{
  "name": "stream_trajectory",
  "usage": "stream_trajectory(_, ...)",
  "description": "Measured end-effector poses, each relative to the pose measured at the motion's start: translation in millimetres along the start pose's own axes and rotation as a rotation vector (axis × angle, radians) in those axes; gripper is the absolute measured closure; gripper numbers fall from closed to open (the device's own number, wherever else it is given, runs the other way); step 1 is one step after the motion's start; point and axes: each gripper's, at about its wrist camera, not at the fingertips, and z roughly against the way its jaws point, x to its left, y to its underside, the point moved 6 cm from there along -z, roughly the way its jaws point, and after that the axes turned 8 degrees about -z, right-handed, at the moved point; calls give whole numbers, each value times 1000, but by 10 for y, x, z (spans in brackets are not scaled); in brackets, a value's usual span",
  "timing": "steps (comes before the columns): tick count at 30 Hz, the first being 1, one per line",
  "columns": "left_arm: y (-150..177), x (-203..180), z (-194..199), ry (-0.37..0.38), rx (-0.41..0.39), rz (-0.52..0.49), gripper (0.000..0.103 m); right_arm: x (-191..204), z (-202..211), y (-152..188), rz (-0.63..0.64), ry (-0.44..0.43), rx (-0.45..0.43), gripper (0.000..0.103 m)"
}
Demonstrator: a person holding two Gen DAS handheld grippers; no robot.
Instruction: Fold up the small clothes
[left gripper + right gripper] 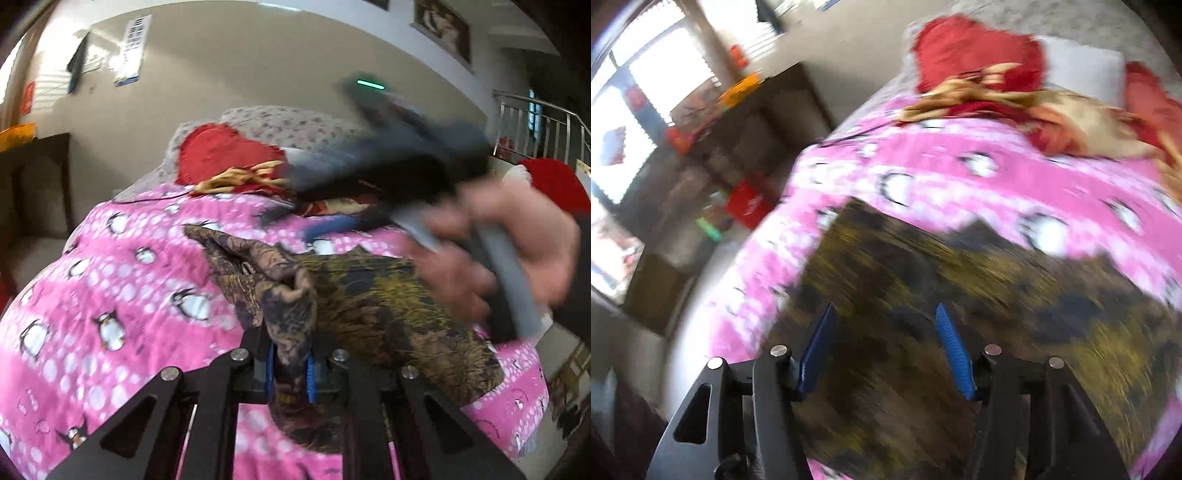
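Right now the camouflage garment [373, 295] lies spread on the pink penguin blanket [122, 266], one bunched fold of it pinched between the blue pads [309, 376] of the left gripper [290, 369] and raised off the bed. Over the same cloth, the right gripper [884, 350] has its jaws apart with nothing between them; the view is blurred. A hand [517, 254] grips that tool's handle on the right. Beyond the garment sit a red cushion [218, 155] and a crumpled red-and-gold cloth [243, 177], near the wall [229, 66].
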Motion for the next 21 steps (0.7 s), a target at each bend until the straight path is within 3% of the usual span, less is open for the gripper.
stream_trajectory(4, -35, -83, 6, 42, -11, -12, 91, 284, -336, -374, 8, -59, 108, 49)
stream_trajectory(6, -51, -115, 4, 60, -13, -19, 91, 383, -484, -466, 36, -37, 146, 49)
stream_trajectory(10, -66, -143, 16, 78, -16, -19, 91, 469, -837, -510, 152, 154, 233, 49)
stream_trajectory(12, -84, -161, 23, 86, -14, -10, 91, 463, -972, -507, 213, 250, 268, 54)
stream_trajectory(14, -99, -174, 51, 96, -17, -6, 91, 393, -1005, -501, 239, 298, 279, 75)
stream_trajectory(19, -154, -280, 104, 127, -36, -35, 92, 167, -891, -535, 218, 316, 278, 95)
stream_trajectory(21, -190, -365, 127, 146, -43, -49, 92, 29, -728, -576, 167, 293, 246, 97)
